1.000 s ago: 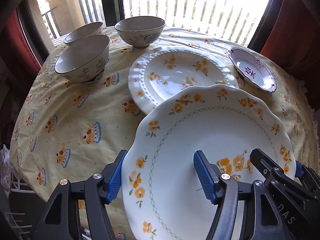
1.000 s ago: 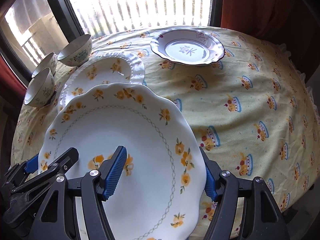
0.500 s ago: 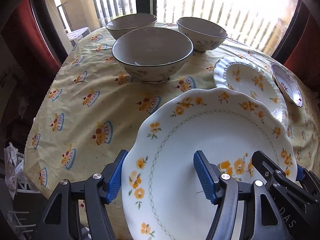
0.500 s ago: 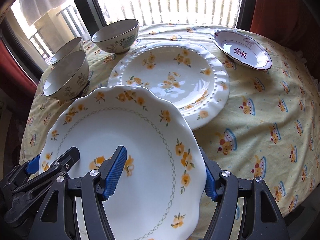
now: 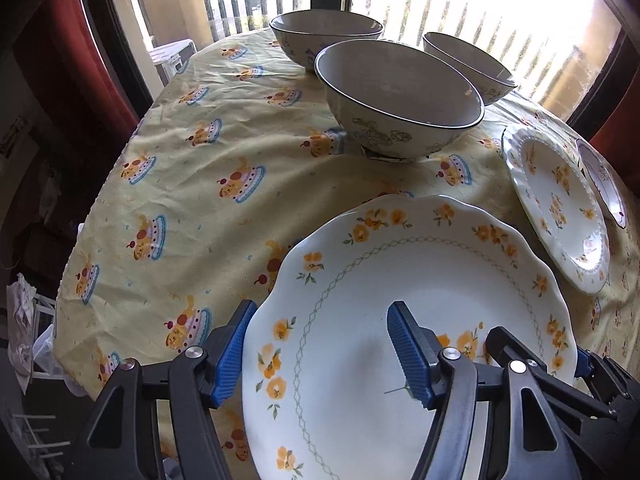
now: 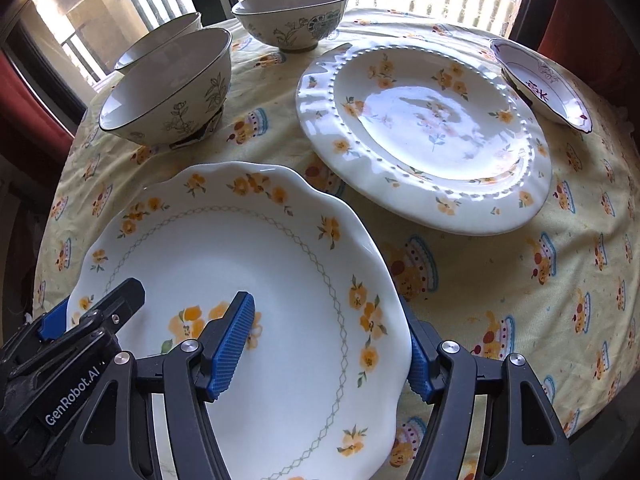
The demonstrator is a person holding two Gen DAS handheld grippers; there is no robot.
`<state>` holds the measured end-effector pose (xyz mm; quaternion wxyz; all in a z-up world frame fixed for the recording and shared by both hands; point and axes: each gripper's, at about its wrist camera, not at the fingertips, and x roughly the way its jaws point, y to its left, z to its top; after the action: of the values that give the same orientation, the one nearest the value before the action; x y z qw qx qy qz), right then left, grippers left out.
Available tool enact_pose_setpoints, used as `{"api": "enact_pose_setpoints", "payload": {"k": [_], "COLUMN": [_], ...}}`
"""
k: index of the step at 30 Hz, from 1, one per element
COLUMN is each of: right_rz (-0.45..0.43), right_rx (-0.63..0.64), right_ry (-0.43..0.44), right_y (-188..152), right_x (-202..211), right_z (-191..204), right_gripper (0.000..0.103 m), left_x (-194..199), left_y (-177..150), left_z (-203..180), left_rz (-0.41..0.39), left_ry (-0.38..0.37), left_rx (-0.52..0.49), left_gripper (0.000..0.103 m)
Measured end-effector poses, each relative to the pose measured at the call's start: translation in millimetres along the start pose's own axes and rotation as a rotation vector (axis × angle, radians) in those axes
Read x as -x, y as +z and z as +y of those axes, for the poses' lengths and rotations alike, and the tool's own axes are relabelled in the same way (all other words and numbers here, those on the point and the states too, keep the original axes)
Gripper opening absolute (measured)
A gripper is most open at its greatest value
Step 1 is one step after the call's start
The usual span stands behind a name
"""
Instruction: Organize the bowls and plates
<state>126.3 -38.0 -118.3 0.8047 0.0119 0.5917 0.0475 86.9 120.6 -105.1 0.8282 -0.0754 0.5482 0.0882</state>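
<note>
With each claw, left gripper (image 5: 320, 354) and right gripper (image 6: 330, 346), pinching an opposite rim of the scalloped white orange-flowered plate (image 6: 248, 280), uneven hands could tip it onto the nearest grey-rimmed ceramic bowl (image 5: 400, 96).

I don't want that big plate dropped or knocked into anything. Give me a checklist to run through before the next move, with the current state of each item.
1. Left gripper straddles the scalloped plate rim, one finger above and one below: ok.
2. Right gripper straddles the opposite rim the same way: ok.
3. Pads actually pressing the plate on both sides: cannot tell.
4. Plate clear of the beaded plate on the tablecloth; a gap shows in the right wrist view: ok.
5. Plate clear of the nearest bowl: ok.
6. Bare cloth to the left of the plate for setting down: ok.
</note>
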Motion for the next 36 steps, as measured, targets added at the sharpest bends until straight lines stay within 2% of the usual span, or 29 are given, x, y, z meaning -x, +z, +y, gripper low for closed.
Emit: {"api": "enact_pose_setpoints", "payload": {"k": [4, 13, 19, 23, 27, 29, 33, 36], "right_rz": [0.021, 0.053, 0.055, 0.039, -0.010, -0.029, -0.029, -0.020], "right_rx": [-0.013, -0.005, 0.051, 0.040, 0.028, 0.022, 0.009, -0.005], "right_ry": [0.001, -0.009, -0.032, -0.021, -0.056, -0.071, -0.058, -0.026], "right_y": [1.3, 1.0, 3.1, 7.1, 13.9, 16.8, 20.5, 22.9], "right_x": [-7.5, -11.9, -0.6, 16.0, 33.7, 39.9, 40.1, 36.8], "right_z": [4.0, 7.5, 12.3, -4.8, -20.6, -27.1, -36.9, -44.3], "right_gripper": [0.071, 0.072, 0.072, 0.073, 0.079, 0.082, 0.082, 0.082], "left_x": [-15.5, -15.2, -1.4, 6.8, 5.7, 6.8, 16.2, 22.4], "left_y": [-1.0, -0.3, -1.3, 2.6, 6.8, 6.9, 4.8, 7.6], "left_z": [6.3, 3.3, -0.8, -10.1, -4.3, -0.6, 3.0, -7.3], "left_rz": [0.065, 0.053, 0.070, 0.073, 0.094, 0.089, 0.065, 0.036], "left_ry": [-0.007, -0.002, -0.022, -0.011, -0.023, 0.003, 0.053, 0.062], "left_rx": [-0.004, -0.083, -0.094, -0.125, -0.073, -0.057, -0.018, -0.036], "left_gripper": [0.068, 0.069, 0.080, 0.089, 0.089, 0.089, 0.089, 0.089]}}
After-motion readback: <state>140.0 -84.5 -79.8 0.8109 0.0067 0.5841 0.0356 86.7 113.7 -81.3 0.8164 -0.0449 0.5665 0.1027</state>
